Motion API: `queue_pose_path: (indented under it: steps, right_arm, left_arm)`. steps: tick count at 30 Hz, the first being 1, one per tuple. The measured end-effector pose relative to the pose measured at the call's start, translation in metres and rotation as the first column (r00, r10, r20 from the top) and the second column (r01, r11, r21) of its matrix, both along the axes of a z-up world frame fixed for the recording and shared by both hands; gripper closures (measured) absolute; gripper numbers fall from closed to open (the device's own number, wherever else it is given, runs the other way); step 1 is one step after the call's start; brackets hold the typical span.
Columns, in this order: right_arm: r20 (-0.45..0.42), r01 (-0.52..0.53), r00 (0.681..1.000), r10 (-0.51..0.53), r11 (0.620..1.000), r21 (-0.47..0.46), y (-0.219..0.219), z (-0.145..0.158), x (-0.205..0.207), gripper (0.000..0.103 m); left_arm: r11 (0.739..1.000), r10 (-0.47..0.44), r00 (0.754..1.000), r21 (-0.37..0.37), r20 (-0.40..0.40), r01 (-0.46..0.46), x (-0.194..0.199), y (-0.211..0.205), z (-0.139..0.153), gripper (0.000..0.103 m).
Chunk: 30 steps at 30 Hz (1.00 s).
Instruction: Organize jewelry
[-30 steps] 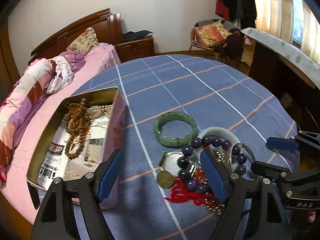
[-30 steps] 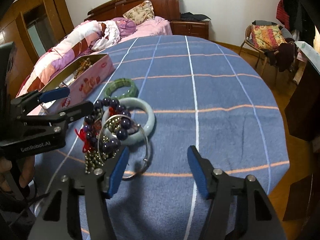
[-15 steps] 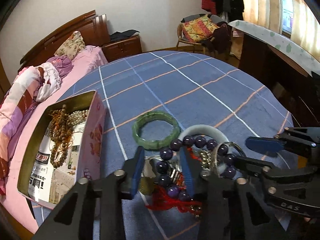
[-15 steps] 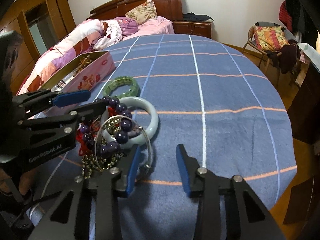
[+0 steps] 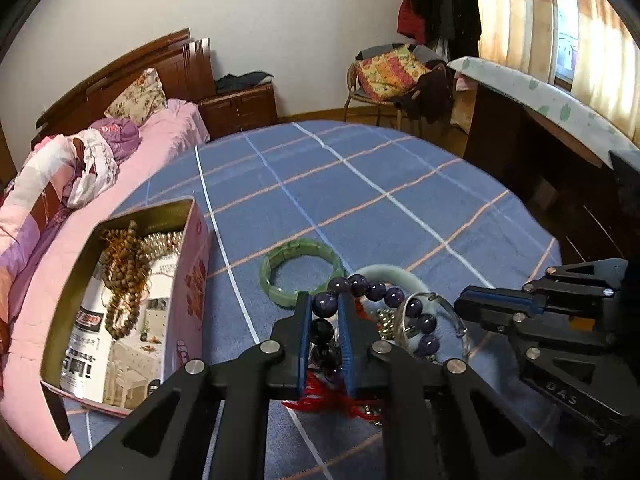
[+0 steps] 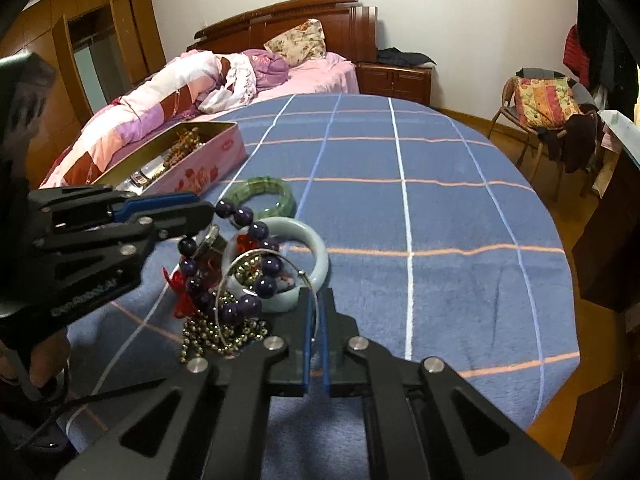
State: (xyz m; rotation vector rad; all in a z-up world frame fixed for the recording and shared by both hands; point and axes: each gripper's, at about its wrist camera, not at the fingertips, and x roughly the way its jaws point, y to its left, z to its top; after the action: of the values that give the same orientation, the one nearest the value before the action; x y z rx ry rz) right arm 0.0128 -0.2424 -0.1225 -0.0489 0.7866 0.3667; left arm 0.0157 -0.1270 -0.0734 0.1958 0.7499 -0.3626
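Left gripper (image 5: 325, 300), fingers nearly closed, pinches one round glossy bead of the purple bead bracelet (image 5: 376, 292); right gripper (image 6: 316, 300), fingers almost together, clamps the thin silver wire bangle (image 6: 260, 280). Both pieces lie in a tangle with a smooth pale jade bangle (image 6: 320, 256), small metal beads and red tassel on the blue checked cloth (image 6: 440, 200). Beyond lie a segmented green bracelet (image 5: 300, 268) and, to the left, an open pink tin (image 5: 192, 280) holding wooden beads.

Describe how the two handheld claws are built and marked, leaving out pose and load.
Both are matte black skeletal frames with triangular cut-outs and silver round bolt heads. Each finger carries a flat blue pad. The left claw bears pale "GenRobot.AI" lettering on its side, and a thin black cable runs beneath it. The right claw shows embossed "DAS". No sleeves are visible.
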Motion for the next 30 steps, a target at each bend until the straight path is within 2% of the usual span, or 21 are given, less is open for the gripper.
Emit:
queue_pose_path:
  steps: [4,6,8,12,15,17,30]
  right_arm:
    - [-0.030,-0.014,0.999,0.015,1.000,0.017,0.000,-0.003,0.005,0.097]
    - [-0.045,-0.001,0.999,0.003,0.999,0.044,-0.003,-0.005,0.008,0.090]
    - [-0.054,0.001,0.999,0.000,1.000,0.025,-0.001,-0.008,0.009,0.083]
    - [-0.087,0.007,0.996,-0.004,0.999,0.036,-0.003,-0.015,0.014,0.082]
    - [-0.080,-0.002,0.997,0.004,1.000,0.023,-0.001,-0.016,0.012,0.082]
    - [-0.077,-0.011,0.997,0.012,1.000,0.021,0.000,-0.015,0.011,0.095]
    - [0.071,-0.009,0.997,0.006,0.999,0.036,0.006,0.030,-0.011,0.096]
  left_arm:
    - [1.000,-0.017,1.000,0.003,0.018,0.017,-0.004,-0.004,0.007,0.090]
    - [1.000,-0.019,1.000,0.005,0.020,0.019,-0.004,-0.004,0.007,0.091]
    - [1.000,-0.019,1.000,0.006,0.020,0.019,-0.003,-0.003,0.007,0.091]
    - [1.000,-0.020,1.000,0.004,0.018,0.020,-0.003,-0.004,0.005,0.091]
    - [1.000,-0.019,1.000,0.003,0.015,0.019,-0.003,-0.004,0.004,0.091]
    - [1.000,-0.015,1.000,0.001,0.011,0.015,-0.002,-0.002,0.004,0.091]
    - [0.999,0.001,0.999,-0.048,0.052,0.002,-0.011,0.010,0.030,0.091]
